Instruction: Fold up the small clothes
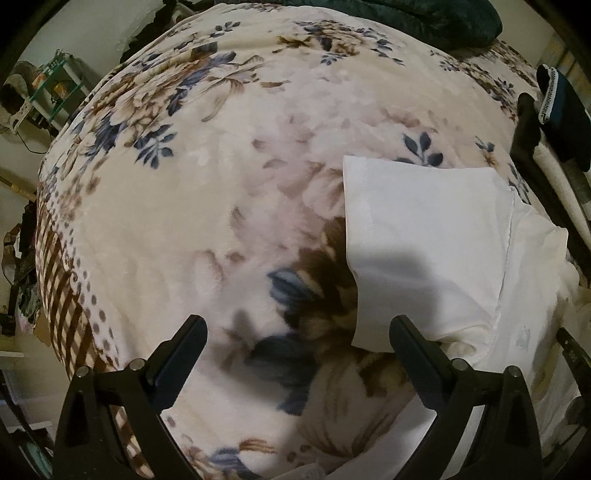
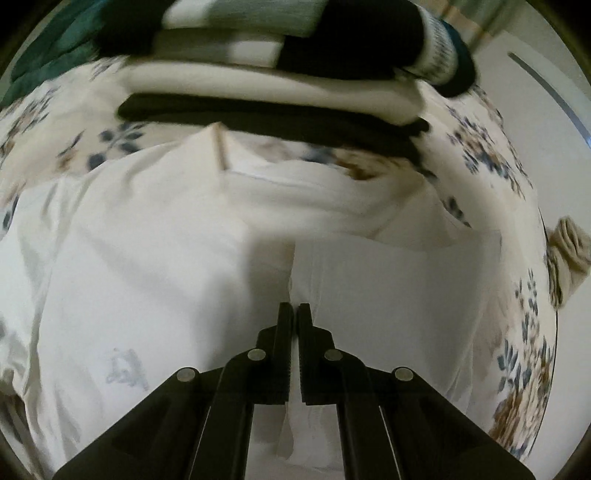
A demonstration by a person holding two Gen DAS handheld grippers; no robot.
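A white garment point(image 1: 428, 236) lies on a floral blanket point(image 1: 207, 192), its sleeve spread toward the middle of the bed. My left gripper point(image 1: 295, 332) is open and empty, hovering over the blanket at the sleeve's near left corner; its right finger point(image 1: 417, 350) overlaps the sleeve's edge. In the right wrist view the same white garment point(image 2: 155, 266) fills the middle. My right gripper point(image 2: 294, 310) is shut on a fold of the white garment, with cloth pinched between the two fingers.
A stack of folded clothes point(image 2: 280, 74), white, black and cream, sits just beyond the garment. A dark green cover point(image 1: 436, 18) lies at the bed's far end. A beige rolled item point(image 2: 569, 254) lies at the right edge. Shelves point(image 1: 40, 92) stand left of the bed.
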